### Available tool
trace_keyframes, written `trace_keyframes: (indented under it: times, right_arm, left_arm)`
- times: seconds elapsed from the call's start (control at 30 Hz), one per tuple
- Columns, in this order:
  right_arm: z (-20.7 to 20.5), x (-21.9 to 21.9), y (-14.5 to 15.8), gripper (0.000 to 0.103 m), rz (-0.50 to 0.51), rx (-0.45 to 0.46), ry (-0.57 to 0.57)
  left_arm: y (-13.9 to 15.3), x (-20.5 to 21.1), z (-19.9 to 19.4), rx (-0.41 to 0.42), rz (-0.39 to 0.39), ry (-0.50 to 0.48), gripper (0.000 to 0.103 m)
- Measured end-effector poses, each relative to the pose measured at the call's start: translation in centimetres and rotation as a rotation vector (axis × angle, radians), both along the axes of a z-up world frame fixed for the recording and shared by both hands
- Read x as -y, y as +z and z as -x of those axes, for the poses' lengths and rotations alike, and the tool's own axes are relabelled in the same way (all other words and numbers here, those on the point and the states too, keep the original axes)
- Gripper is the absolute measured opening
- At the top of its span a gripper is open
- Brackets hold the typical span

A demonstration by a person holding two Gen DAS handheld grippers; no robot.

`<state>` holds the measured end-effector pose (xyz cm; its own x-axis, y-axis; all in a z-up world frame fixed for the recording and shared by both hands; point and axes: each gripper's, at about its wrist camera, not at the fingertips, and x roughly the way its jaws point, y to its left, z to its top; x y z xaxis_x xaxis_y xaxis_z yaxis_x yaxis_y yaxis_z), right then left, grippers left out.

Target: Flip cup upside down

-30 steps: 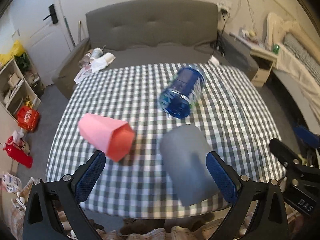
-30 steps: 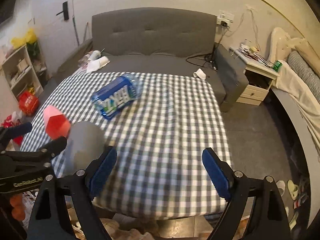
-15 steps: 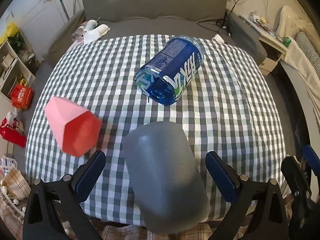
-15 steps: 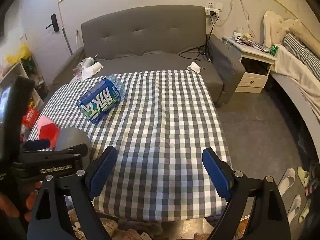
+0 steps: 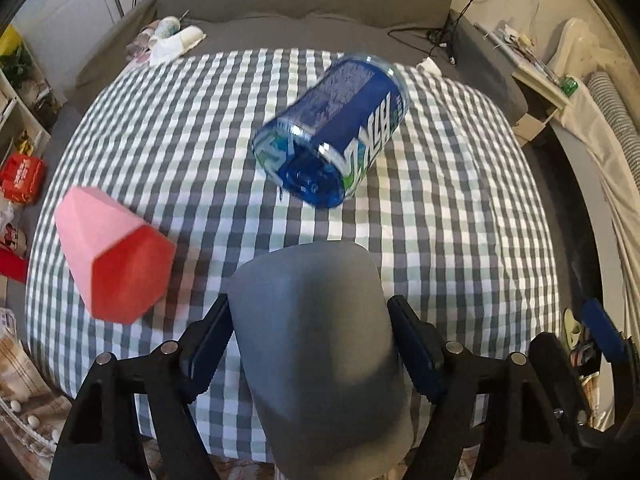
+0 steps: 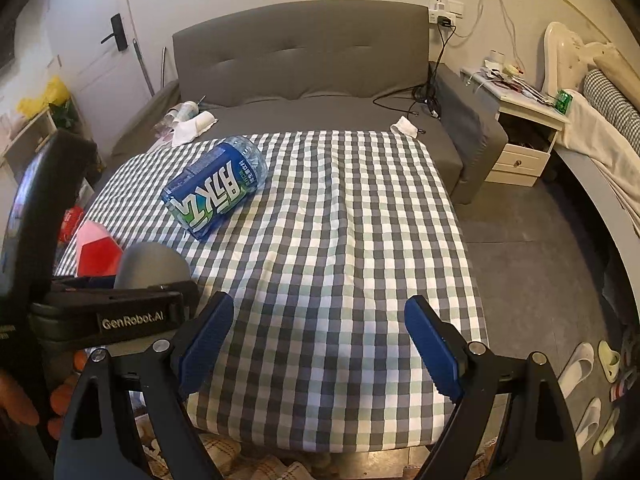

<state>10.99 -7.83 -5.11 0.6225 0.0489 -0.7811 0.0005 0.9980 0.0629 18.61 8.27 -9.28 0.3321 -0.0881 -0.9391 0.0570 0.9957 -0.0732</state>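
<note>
A grey cup point(image 5: 320, 344) stands on the checked tablecloth at the near edge, its flat end facing up. My left gripper point(image 5: 310, 348) is shut on the grey cup, blue pads pressed on both sides. The cup also shows in the right wrist view point(image 6: 152, 266), behind the left gripper's body. My right gripper point(image 6: 320, 340) is open and empty over the cloth's near right part.
A pink and red faceted cup point(image 5: 112, 258) lies to the left of the grey one. A large blue water bottle point(image 5: 332, 136) lies on its side mid-table. The checked table point(image 6: 360, 240) has a grey sofa point(image 6: 304, 60) behind it and floor to the right.
My left gripper moved forward around the grey cup and closed its pads on it. The right gripper stayed open and shifted only slightly.
</note>
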Motion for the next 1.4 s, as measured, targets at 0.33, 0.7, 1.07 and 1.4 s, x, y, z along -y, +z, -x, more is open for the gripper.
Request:
trace_keyframes:
  times: [0.33,0.7,1.07,1.4]
  right_arm:
    - [0.3,0.1,0.0,0.088,0.008,0.002,-0.011]
    - [0.8,0.1,0.3,0.088,0.017,0.012,-0.018]
    - [0.6,0.4,0.1,0.088,0.012,0.007,-0.030]
    - [0.6,0.4,0.1,0.088,0.014,0.007,-0.036]
  left_arm:
    - [3.3,0.2,0.3,0.185,-0.043,-0.037,0.078]
    - [2.9,-0.1,2.1,0.423,-0.069,-0.067,0.075]
    - [2.5,1.2,2.4,0.397,-0.088,-0.148,0.074]
    - [2.2,1.6,2.3,0.399,-0.098,-0.176,0.076]
